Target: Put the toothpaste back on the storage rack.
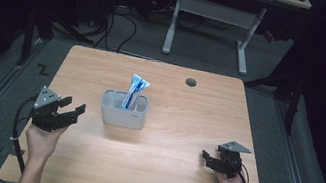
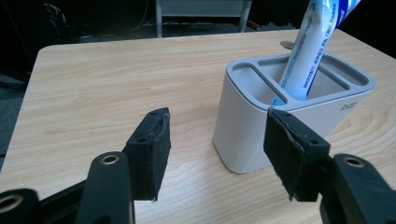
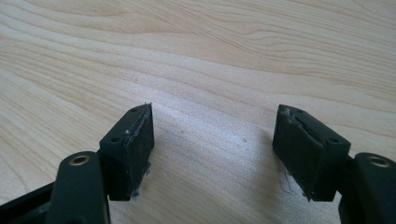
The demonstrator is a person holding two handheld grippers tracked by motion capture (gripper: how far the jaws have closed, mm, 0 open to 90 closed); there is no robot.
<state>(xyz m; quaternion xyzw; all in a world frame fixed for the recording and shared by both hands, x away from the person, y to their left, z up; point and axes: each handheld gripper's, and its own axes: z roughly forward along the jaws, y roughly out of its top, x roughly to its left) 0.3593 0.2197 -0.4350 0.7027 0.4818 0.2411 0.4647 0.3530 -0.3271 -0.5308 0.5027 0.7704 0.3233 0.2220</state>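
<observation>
While toothpaste tube (image 2: 306,51) stands in holder (image 2: 261,126) (beyond left gripper (image 2: 215,140)), both fingers wide, empty.

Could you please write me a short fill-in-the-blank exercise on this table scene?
1. The toothpaste tube stands in the grey ____.
2. The left gripper has its jaws ____, with nothing between them.
3. The right gripper hovers over the bare wooden ____.
4. The tube leans in the holder's ____ compartment.

Missing words: holder; open; table; middle
</observation>
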